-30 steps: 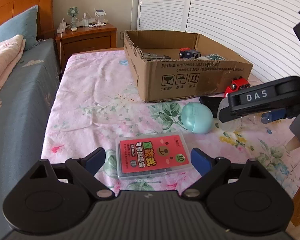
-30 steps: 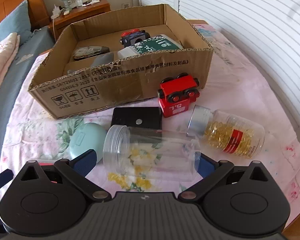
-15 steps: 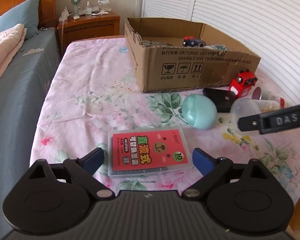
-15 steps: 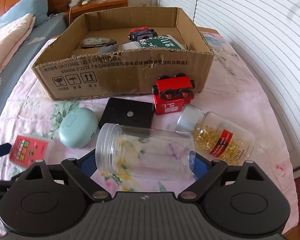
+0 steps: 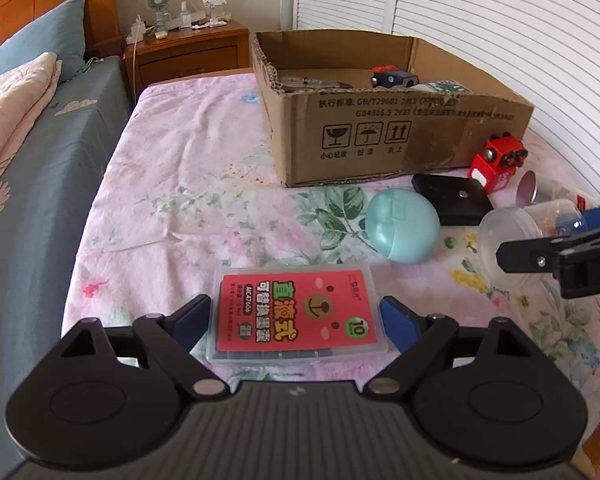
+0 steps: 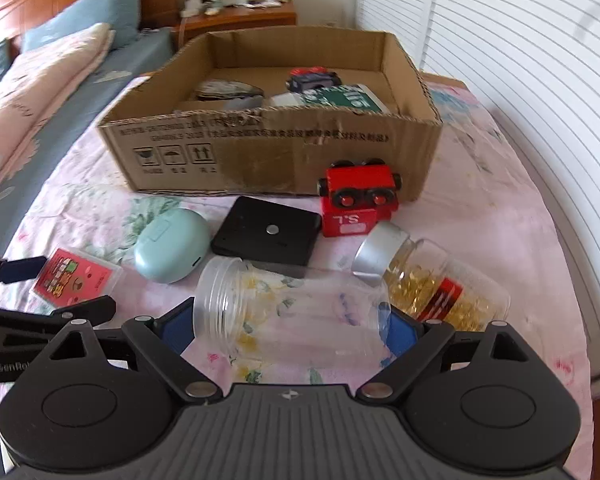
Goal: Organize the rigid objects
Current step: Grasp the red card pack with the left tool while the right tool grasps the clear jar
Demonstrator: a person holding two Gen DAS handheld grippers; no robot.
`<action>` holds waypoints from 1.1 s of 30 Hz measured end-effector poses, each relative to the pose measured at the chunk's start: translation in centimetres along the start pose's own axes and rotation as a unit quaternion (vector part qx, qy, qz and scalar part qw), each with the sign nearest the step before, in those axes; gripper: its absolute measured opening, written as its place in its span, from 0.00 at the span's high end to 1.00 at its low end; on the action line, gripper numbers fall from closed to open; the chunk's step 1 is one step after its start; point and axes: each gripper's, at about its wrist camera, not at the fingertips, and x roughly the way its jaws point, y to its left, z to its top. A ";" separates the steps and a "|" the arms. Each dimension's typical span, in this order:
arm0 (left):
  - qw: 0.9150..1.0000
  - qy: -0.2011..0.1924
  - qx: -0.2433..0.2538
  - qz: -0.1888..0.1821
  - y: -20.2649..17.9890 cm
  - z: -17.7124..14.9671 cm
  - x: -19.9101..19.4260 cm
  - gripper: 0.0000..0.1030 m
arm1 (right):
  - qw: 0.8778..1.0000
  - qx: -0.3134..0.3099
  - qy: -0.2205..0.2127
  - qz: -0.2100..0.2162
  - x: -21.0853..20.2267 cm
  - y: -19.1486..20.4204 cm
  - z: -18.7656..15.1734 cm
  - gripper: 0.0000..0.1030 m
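Note:
My left gripper is open, its blue pads on either side of a clear case with a red label that lies flat on the flowered cloth. My right gripper is open around an empty clear plastic jar lying on its side; whether the pads touch it I cannot tell. The jar also shows in the left wrist view. A cardboard box with several items inside stands behind.
Between the grippers and the box lie a mint green case, a flat black box, a red toy train car and a capsule bottle with a silver lid. A bed lies left; a nightstand stands behind.
The right gripper has lowered and moved in around the clear jar. The left gripper has moved slightly closer to the red-labelled case. Neither object has been lifted.

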 end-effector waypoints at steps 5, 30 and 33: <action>1.000 -0.002 0.016 -0.004 -0.3 0.5 -1.0 0.14 | 1.000 -0.014 0.000 0.019 -0.5 -0.8 0.1 0.08; 0.994 -0.079 0.059 -0.041 -2.9 10.2 -5.5 0.13 | 0.993 -0.082 -0.063 0.054 -5.7 -2.9 5.9 0.08; 0.994 -0.085 0.060 -0.041 -3.2 11.8 -4.8 0.13 | 0.993 -0.079 -0.067 0.055 -5.3 -3.5 7.1 0.08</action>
